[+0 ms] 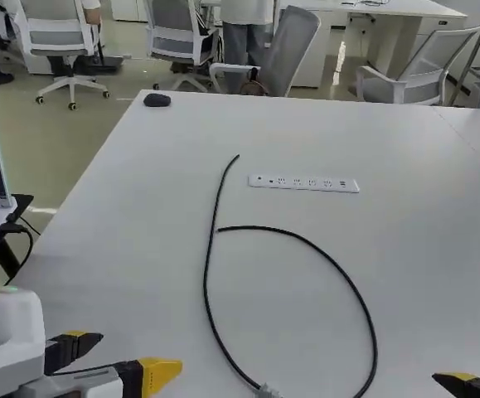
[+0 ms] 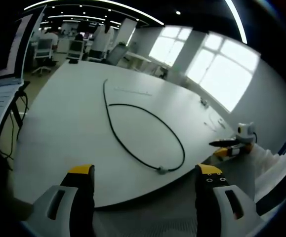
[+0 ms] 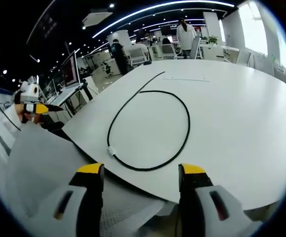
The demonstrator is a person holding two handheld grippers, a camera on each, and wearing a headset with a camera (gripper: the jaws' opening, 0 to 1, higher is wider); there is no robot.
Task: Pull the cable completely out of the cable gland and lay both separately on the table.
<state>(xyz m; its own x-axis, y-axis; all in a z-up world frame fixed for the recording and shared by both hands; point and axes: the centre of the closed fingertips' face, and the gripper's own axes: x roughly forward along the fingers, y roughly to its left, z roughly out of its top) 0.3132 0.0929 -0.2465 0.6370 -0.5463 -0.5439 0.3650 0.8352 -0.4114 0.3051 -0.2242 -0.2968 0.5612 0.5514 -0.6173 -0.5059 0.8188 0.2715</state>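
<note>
Yellow-tipped jaws of the left gripper (image 2: pixel 145 170) stand wide apart, gripping nothing; the right gripper (image 3: pixel 142 169) gapes equally wide and empty. Both hang just off the table's (image 1: pixel 405 249) near edge. Ahead and between them lies the gland (image 1: pixel 266 388), threaded on the cable (image 1: pixel 306 245), which loops away towards a power strip (image 1: pixel 303 183).

A white table (image 1: pixel 405 249) is carrying a black cable (image 1: pixel 205 282), which is lying in a wide loop ahead of the jaws of the left gripper (image 2: pixel 145 170). The cable gland (image 2: pixel 161 171) is sitting on the cable near the table's edge, ahead of the gap between those jaws. A white power strip (image 1: pixel 304 183) and a small dark object (image 1: pixel 157 100) are lying farther ahead, beyond the loop.
</note>
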